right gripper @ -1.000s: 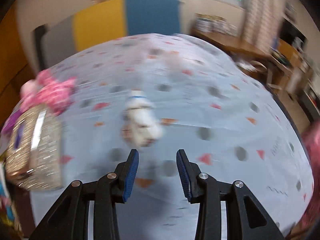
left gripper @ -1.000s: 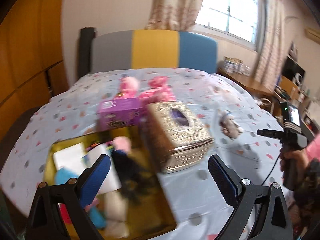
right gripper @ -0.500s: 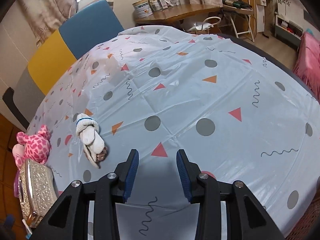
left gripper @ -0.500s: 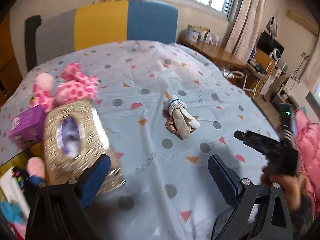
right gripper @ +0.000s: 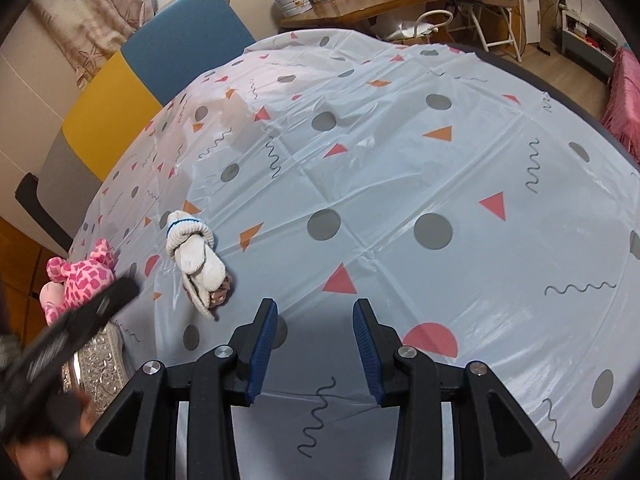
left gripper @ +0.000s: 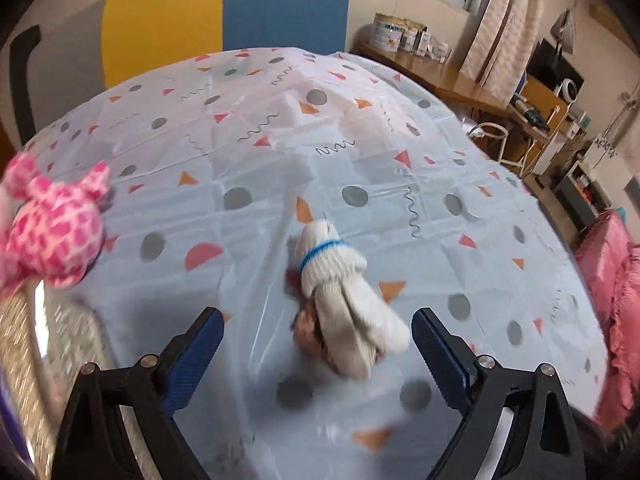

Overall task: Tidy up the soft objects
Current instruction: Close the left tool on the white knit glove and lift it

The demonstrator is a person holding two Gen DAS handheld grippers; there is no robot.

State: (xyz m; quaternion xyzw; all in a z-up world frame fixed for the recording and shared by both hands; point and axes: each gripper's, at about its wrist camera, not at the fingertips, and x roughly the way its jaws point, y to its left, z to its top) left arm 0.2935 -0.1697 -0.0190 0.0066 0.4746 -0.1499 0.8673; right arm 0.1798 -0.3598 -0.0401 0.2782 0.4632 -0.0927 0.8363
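- The worktop (right gripper: 400, 168) was the big thing in both views, covered with a pale blue plastic cloth (left gripper: 256, 168) printed with grey dots, orange and red triangles and squiggles. Behind it stood one chair (left gripper: 224, 20) with a back in grey, yellow and blue panels.
- Only the right wrist view showed the far right edge of the worktop, plus the left tool's dark finger poking in blurry from the lower left. Only the left wrist view got the sock bundle up close.
- Room stuff: a wooden side desk (right gripper: 368, 4) with tins on it, curtains by a window, something pink and frilly at the right edge.
- One silver glittery box (right gripper: 100, 364) sat at the left edge of the worktop, mostly cut off in both views.
- One pink spotted plush toy (left gripper: 56, 232) lay just beside that box.
- One white sock bundle (left gripper: 344, 300) with a blue stripe lay on the cloth, with something brownish tucked under it, can't tell what.
- Left tool (left gripper: 316, 348) was spread wide with nothing gripped, the bundle's near end sitting between its tips without touching either.
- Right tool (right gripper: 314, 340) was parted a bit, empty, over bare cloth, the bundle off to its left.
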